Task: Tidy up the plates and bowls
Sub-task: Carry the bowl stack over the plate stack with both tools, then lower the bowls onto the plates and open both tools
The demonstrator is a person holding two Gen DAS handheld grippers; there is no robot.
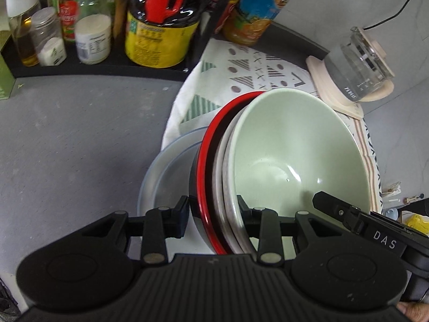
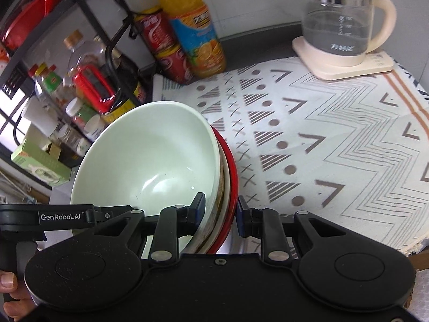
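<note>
Grey table (image 1: 67, 139) carries a patterned cloth (image 2: 335, 139) on its right part. Kettle base (image 2: 340, 67) sits on cloth, far right. Bottles (image 2: 193, 35) and cans stand at far edge.

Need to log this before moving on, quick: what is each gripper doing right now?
Left gripper: shut on the rim of the stacked bowls.
Right gripper: shut on the opposite rim of the same stack.
</note>
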